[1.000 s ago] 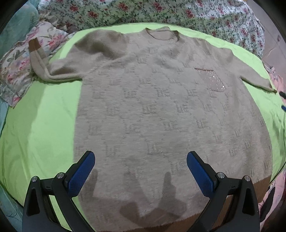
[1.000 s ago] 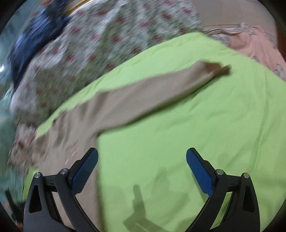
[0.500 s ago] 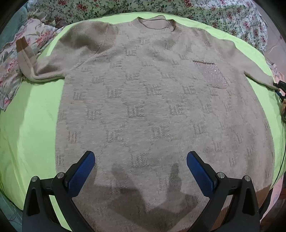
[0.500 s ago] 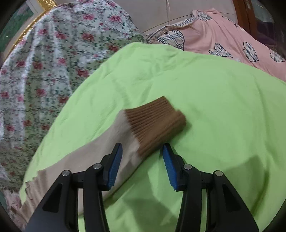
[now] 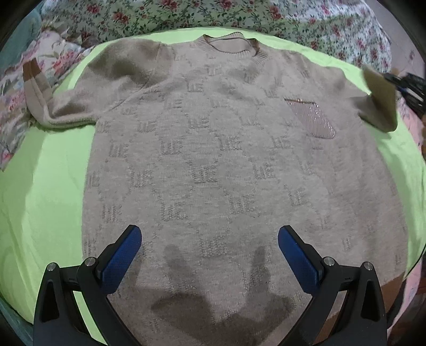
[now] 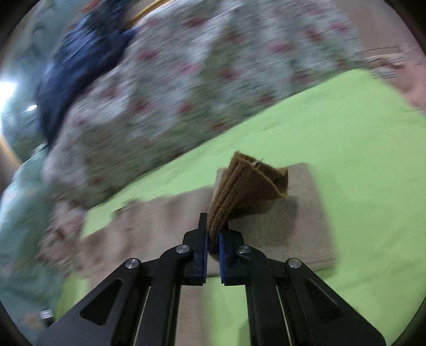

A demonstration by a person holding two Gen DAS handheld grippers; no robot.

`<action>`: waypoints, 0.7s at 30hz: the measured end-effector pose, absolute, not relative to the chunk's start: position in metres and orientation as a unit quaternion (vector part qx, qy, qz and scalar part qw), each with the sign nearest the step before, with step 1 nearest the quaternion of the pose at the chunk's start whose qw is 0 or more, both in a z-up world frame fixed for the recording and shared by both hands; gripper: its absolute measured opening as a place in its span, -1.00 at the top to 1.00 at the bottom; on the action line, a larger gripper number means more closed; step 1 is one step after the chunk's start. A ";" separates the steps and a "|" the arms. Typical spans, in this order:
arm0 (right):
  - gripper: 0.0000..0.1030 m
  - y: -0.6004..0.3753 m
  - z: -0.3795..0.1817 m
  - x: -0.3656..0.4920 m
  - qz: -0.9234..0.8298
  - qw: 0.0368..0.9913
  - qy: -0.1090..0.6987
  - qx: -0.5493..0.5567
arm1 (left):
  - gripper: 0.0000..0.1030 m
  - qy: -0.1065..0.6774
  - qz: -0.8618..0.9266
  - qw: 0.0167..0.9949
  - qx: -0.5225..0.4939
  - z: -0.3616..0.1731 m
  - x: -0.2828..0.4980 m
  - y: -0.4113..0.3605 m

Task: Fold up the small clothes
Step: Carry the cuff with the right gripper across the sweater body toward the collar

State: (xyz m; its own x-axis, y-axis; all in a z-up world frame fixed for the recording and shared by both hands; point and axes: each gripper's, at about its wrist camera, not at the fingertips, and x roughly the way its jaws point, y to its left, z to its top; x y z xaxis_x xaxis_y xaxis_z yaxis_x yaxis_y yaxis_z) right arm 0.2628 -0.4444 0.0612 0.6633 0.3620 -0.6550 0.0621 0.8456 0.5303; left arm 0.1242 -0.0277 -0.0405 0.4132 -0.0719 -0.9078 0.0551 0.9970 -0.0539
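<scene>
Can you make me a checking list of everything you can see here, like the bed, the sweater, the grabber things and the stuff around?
Surface: green sheet, sweater spread on it.
Job's things: beige sweater lying flat, front up; its brown cuff lifted, that sleeve doubled back.
Clutter: other sleeve draped onto floral fabric.
Grippers: left gripper open above the hem; right gripper shut on the brown cuff.
Cables: nothing seen.
Surroundings: floral bedding behind; dark blue cloth, blurred.

Fuzzy knit sweater (image 5: 213, 159), ribbed cuff (image 6: 247, 186)
</scene>
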 end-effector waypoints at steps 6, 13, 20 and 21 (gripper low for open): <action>0.85 -0.309 0.030 0.291 0.197 0.825 0.441 0.294 | -0.99 0.521 -0.049 0.850 -0.055 -0.034 0.136 -0.002; 0.85 -0.182 -0.017 0.307 0.280 0.768 0.492 0.299 | -0.99 0.501 -0.082 0.854 -0.116 -0.029 0.160 0.021; 0.57 -0.147 -0.042 0.315 0.292 0.742 0.534 0.281 | -0.99 0.510 -0.099 0.842 -0.144 -0.050 0.207 0.023; 0.54 -0.153 -0.040 0.313 0.294 0.741 0.531 0.287 | -0.99 0.513 -0.105 0.838 -0.152 -0.054 0.217 0.020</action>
